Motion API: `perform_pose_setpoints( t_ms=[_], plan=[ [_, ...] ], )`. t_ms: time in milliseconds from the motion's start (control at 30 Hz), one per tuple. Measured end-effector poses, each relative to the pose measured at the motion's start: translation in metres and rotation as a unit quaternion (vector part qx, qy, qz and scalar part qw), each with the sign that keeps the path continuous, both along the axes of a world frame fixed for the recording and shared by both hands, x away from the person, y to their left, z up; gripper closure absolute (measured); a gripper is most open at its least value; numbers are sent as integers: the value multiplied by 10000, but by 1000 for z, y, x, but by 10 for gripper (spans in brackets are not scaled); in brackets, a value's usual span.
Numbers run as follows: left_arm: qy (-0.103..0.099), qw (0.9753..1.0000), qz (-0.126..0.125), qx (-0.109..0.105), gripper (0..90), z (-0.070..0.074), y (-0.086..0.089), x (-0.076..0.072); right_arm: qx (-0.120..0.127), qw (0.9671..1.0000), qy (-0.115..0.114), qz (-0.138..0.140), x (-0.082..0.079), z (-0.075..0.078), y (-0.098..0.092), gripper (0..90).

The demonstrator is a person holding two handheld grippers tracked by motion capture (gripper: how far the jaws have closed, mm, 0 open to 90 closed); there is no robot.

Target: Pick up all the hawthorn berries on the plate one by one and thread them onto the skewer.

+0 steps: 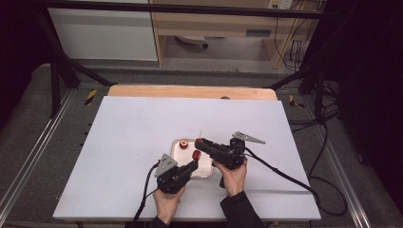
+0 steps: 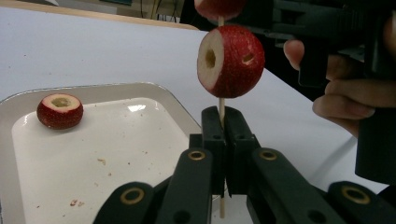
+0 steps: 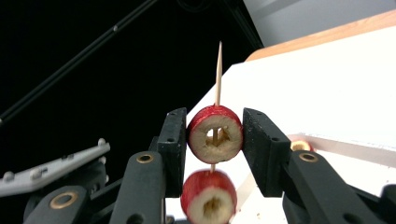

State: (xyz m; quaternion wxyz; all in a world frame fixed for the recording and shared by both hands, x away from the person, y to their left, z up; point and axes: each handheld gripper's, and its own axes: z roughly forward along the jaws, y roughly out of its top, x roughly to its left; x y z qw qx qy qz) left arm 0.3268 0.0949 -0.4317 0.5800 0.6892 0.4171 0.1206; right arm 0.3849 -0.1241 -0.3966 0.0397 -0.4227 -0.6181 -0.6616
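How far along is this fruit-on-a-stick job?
Roughly two thirds, judging by the fruit. One cored red fruit piece already sits threaded on the wooden skewer, which the left gripper clamps upright. In hand: the right gripper squeezes a second fruit piece with the skewer passing through it. Left to do: a third fruit piece lies in the white tray.

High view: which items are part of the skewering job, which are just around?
In the job:
- skewer, clamped by left gripper
- lower fruit, on the skewer
- upper fruit, gripped by right gripper
- spare fruit
- tray

Just around:
- white board
- floor cables
- wooden shelf
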Motion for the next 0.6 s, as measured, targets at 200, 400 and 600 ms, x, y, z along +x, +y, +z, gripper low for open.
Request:
perform_pose_setpoints(
  t_ms=[200,400,600],
  plan=[
    [-22,10000,-66,46,884,-2,1,0,-102,9999,-35,103,-1,-1,0,616],
    [-66,9996,-120,258,884,-1,10,1,-316,9990,-250,170,0,8,-9,507],
    [6,9985,-139,525,883,-2,26,2,-1103,9929,-370,263,2,15,-22,348]
  ],
)
